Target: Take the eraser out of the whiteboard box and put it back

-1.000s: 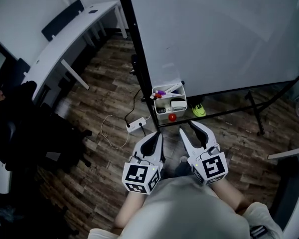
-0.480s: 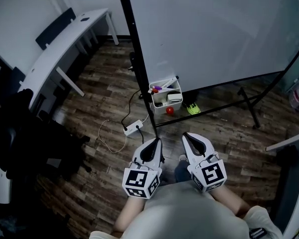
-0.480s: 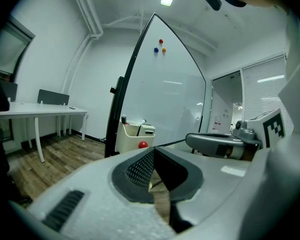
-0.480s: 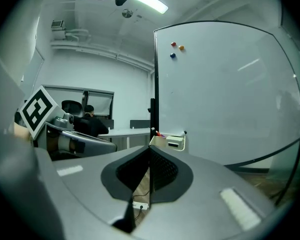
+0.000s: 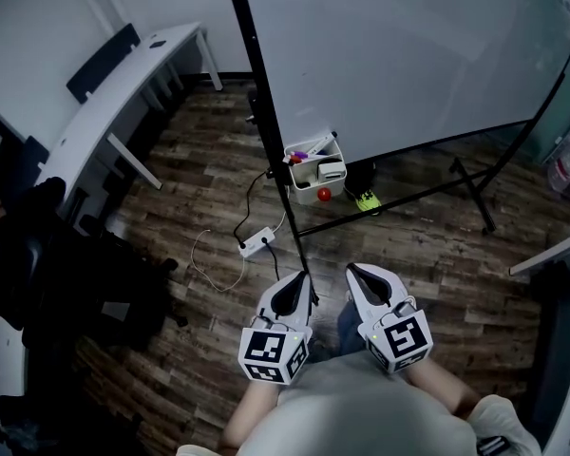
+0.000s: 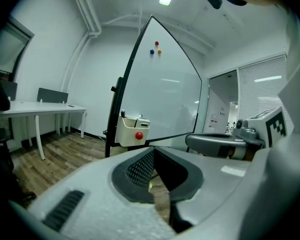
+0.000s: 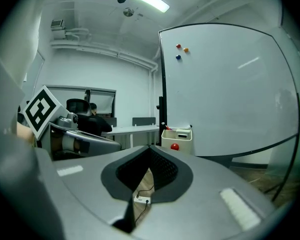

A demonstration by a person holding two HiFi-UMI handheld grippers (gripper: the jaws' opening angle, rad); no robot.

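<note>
A cream whiteboard box (image 5: 316,169) with a red knob hangs at the lower left corner of the whiteboard (image 5: 408,55). The eraser (image 5: 332,170) lies inside it beside some markers. The box also shows far off in the left gripper view (image 6: 130,131) and the right gripper view (image 7: 177,140). Both grippers hover low near my body, well short of the box. My left gripper (image 5: 298,281) is shut with nothing in it. My right gripper (image 5: 354,274) is shut and empty too.
A black whiteboard stand leg (image 5: 294,226) runs down toward the grippers. A white power strip (image 5: 256,242) with cables lies on the wood floor. A long white desk (image 5: 104,103) and dark chairs (image 5: 38,255) stand at the left. A person sits far back in the right gripper view (image 7: 92,119).
The right gripper's jaws have gone from open to shut. Both grippers and the view have drawn back from the whiteboard box, which now sits farther up the head view.
</note>
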